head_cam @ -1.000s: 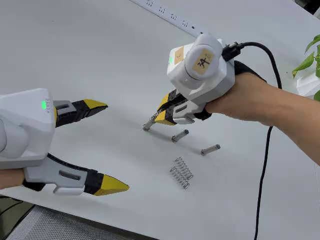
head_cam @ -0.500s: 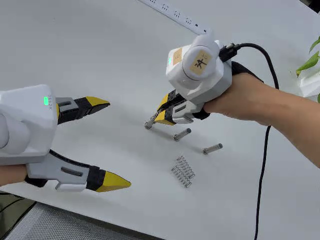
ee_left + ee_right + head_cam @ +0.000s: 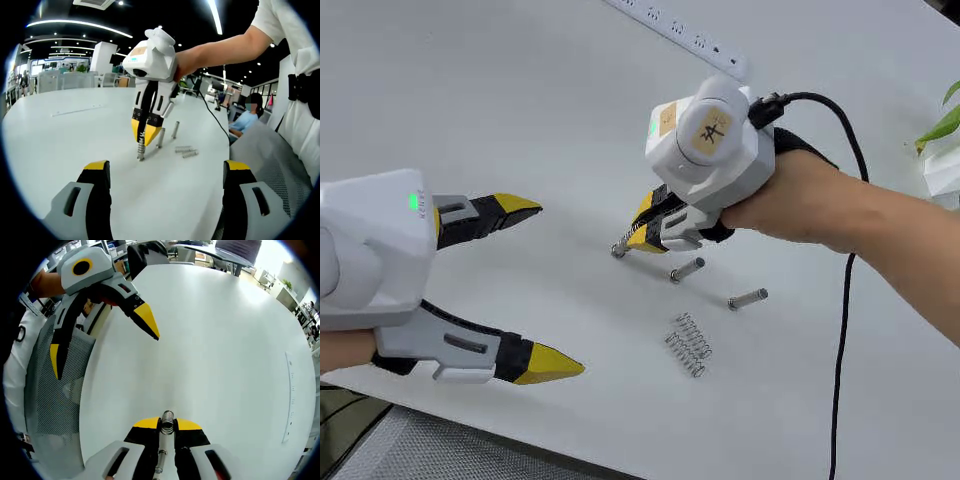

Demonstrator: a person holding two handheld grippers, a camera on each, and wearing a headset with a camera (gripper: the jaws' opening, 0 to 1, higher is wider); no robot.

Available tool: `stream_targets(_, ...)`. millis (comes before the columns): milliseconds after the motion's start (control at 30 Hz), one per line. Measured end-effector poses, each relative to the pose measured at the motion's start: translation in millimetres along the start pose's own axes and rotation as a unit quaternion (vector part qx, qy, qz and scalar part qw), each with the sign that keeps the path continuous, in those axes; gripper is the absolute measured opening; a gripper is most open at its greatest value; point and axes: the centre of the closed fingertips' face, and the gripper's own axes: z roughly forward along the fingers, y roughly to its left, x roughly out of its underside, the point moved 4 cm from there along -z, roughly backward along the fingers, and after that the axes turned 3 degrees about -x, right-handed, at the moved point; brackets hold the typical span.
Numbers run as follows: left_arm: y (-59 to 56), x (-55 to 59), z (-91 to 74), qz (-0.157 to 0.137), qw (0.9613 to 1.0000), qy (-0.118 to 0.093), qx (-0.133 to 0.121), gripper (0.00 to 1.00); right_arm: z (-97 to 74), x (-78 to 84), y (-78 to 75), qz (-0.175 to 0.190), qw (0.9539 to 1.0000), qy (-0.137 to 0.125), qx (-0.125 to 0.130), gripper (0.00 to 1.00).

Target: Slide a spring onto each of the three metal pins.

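- The left gripper was cut off by the left edge of the head view. Most of the hand holding it was out of sight.
- The spring went up under the right gripper, and the jaws hid its top part.
- The black cable ran off the bottom edge.
- The plant was cut off at the right edge.
- The power strip was cut off at the top.
- The loose springs looked too small in the left gripper view to tell apart.
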Motion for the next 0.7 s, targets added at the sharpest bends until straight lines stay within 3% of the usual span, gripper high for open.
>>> stream_targets(700,0.3,0.7,-0.1,-0.001,1.0,0.001,-0.001,0.92,15.4,2.8,-5.0,0.004,1.0,0.002,-0.003,0.07)
